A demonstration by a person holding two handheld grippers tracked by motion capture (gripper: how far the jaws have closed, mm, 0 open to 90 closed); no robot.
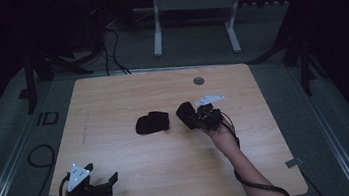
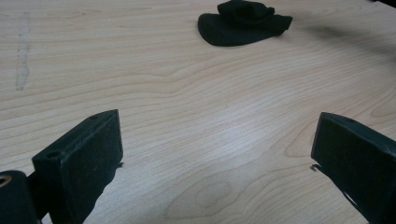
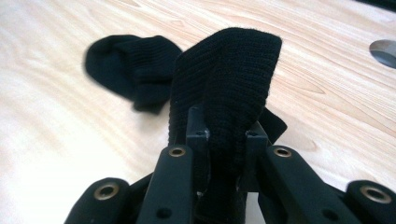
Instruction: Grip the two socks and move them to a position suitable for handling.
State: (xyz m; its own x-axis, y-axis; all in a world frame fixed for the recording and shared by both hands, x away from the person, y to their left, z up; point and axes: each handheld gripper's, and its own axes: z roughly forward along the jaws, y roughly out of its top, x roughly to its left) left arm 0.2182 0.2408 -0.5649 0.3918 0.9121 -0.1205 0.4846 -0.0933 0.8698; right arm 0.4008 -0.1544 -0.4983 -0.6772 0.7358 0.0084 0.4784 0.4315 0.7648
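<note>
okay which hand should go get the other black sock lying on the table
Left, probably. The left gripper is open and free, facing the lying sock; the right gripper is clamped on its own sock.

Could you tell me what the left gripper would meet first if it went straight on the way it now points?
Probably the bare table first, since the open left gripper tilts downward; farther along lies the black sock.

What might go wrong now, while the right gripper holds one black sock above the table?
1. The right gripper pinches only a fold of the held sock, so it may slip out.
2. The other sock lies close by; the hanging cloth might drag it.
3. The left gripper waits open, far away, so it cannot help quickly.
</note>
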